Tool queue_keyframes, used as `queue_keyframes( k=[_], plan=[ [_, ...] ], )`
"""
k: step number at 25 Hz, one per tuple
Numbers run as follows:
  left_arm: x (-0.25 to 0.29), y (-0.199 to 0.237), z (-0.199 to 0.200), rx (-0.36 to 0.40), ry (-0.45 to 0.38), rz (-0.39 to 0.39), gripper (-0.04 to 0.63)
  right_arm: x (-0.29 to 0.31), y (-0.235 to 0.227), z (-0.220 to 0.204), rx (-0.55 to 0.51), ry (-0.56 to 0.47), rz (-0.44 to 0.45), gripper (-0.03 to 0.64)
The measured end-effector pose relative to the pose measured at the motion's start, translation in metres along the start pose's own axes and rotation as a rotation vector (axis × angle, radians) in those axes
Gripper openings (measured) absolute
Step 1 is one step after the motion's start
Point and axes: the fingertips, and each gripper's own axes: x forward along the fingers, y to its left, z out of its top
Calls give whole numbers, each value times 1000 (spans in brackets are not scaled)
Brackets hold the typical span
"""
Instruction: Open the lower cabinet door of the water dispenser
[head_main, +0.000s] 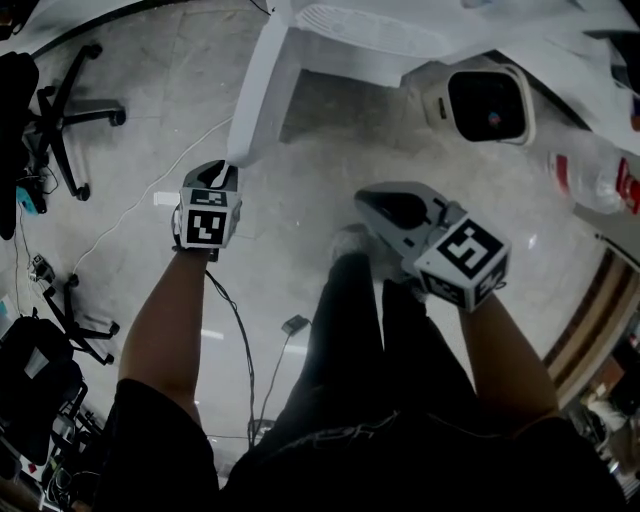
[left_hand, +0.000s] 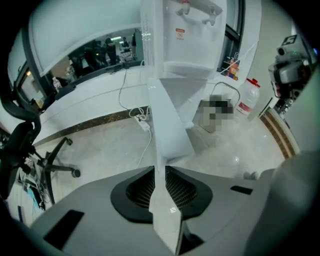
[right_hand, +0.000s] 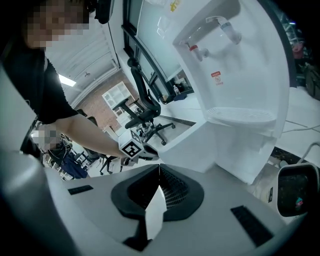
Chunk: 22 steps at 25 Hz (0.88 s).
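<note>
The white water dispenser (left_hand: 192, 35) stands ahead, and its top fills the upper head view (head_main: 370, 35). Its lower cabinet door (head_main: 258, 90) is swung out toward me as a long white panel (left_hand: 167, 120). My left gripper (head_main: 222, 172) points steeply down and is shut on the door's free edge, which runs between its black pads (left_hand: 159, 170). My right gripper (head_main: 375, 205) hangs apart to the right above my legs, jaws together (right_hand: 159, 172) with nothing in them. It faces the dispenser's taps and drip tray (right_hand: 240, 115).
Black office chairs (head_main: 70, 110) stand at the left. A white box with a dark screen (head_main: 488, 105) and a clear water jug (head_main: 590, 175) sit right of the dispenser. Cables and a power strip (left_hand: 142, 122) lie on the shiny floor. A white counter (left_hand: 90, 90) curves behind.
</note>
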Motion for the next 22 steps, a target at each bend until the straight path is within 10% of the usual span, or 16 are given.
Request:
queue_keyframes(
  k=[8,16,22],
  plan=[
    [-28,-37,-33,-320,-28,-95,63,-24,10,8,-12,-41,-14,14],
    [-166,-138,24,-354,-334,-299,44,-87,62,-1,-82,-122,-18,14],
    [-298,-226,44,-401,-518,-447,20,-176,141,7,70,-270,29,14]
  ],
)
